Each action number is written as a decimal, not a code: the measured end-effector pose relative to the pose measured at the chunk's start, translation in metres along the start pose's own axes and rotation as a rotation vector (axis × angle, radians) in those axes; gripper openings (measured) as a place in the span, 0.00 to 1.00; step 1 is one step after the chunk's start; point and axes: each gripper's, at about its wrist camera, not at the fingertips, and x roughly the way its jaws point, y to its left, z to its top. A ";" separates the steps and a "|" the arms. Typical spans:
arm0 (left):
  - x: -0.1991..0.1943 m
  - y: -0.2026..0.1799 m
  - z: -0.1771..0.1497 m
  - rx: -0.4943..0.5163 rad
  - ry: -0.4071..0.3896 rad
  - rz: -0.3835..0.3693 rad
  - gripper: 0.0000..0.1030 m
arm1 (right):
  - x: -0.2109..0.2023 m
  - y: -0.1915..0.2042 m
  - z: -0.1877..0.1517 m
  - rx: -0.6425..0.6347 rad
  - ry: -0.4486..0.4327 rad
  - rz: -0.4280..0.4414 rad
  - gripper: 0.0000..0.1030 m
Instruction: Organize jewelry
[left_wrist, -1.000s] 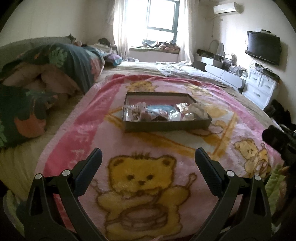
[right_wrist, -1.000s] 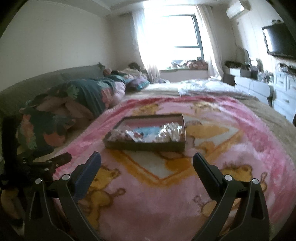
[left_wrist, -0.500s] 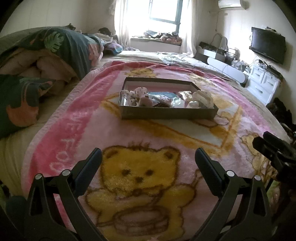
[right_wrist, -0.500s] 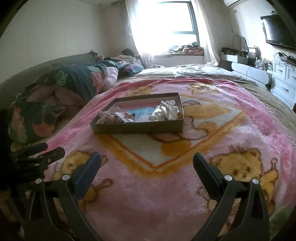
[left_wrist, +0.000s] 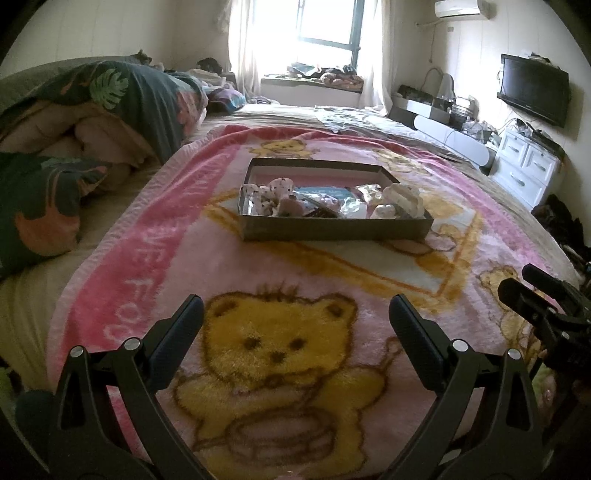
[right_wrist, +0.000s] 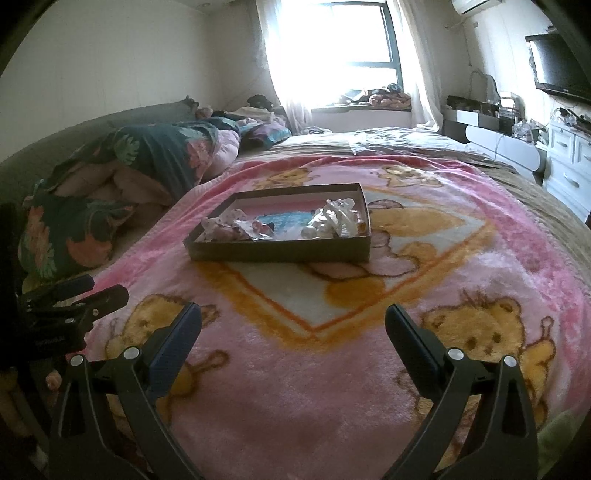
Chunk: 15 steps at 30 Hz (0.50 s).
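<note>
Pink bear blanket (left_wrist: 295, 280) on bed, bright window (right_wrist: 332, 37), wall television (left_wrist: 533, 94)

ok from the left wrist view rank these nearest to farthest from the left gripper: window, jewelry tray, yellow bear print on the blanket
From the left gripper:
1. yellow bear print, right between the fingers
2. jewelry tray, mid-bed, straight ahead
3. window, on the far wall

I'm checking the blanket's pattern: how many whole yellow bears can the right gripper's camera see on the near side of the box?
2: one bear at near right, one bear at near left, partly behind the right gripper. More faint ones lie beyond the box.
</note>
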 end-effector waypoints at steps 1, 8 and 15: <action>0.000 0.000 0.000 0.001 0.003 0.002 0.91 | 0.000 0.000 0.000 -0.001 0.000 -0.001 0.96; -0.001 0.000 0.000 0.004 0.002 0.007 0.91 | 0.000 0.000 0.000 0.000 0.000 0.000 0.96; -0.002 0.001 0.001 0.003 0.006 0.008 0.91 | -0.001 0.000 0.001 -0.001 0.003 -0.001 0.96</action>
